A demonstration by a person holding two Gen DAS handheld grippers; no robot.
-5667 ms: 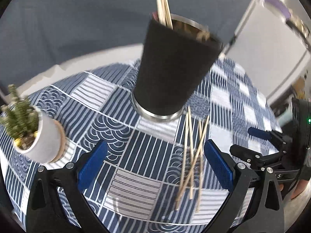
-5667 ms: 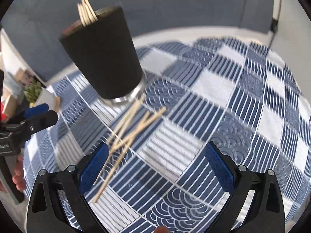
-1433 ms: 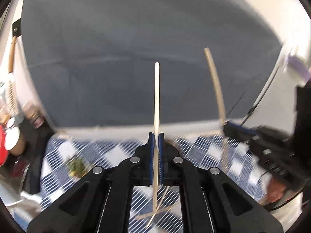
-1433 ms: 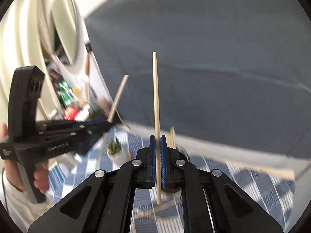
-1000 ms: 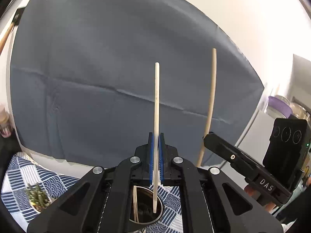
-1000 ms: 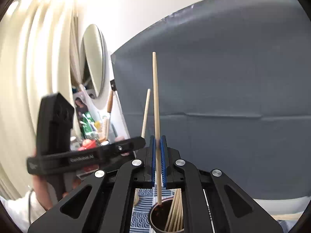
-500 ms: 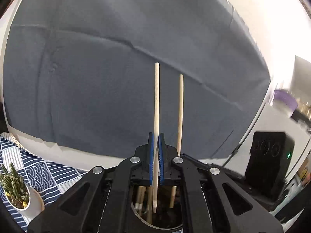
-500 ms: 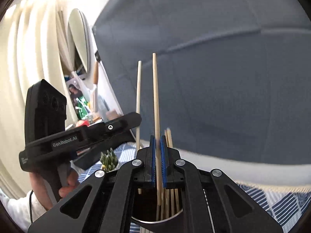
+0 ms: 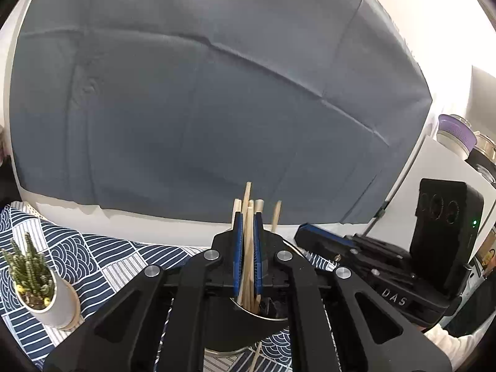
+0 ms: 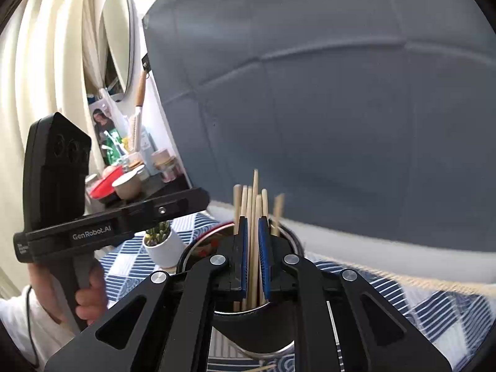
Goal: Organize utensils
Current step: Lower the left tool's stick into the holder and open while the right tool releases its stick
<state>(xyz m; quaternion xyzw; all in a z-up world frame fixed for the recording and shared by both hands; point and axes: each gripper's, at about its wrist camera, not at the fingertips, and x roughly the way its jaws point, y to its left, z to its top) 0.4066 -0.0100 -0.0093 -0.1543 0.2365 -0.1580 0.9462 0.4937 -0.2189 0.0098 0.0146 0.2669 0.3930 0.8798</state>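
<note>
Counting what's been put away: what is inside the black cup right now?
Wooden chopsticks stand upright in the black cup, tops above its rim. Their lower ends and the cup's bottom are hidden by its wall and the grippers.

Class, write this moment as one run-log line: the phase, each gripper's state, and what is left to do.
phase: dropping chopsticks into cup | left gripper: jaws opening, chopsticks between | right gripper: jaws opening, chopsticks between | left: loose chopstick on tablecloth

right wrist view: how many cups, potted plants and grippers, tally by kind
cup: 1
potted plant: 1
grippers: 2, left gripper and right gripper, jaws of both opening, chopsticks between
total: 4
</note>
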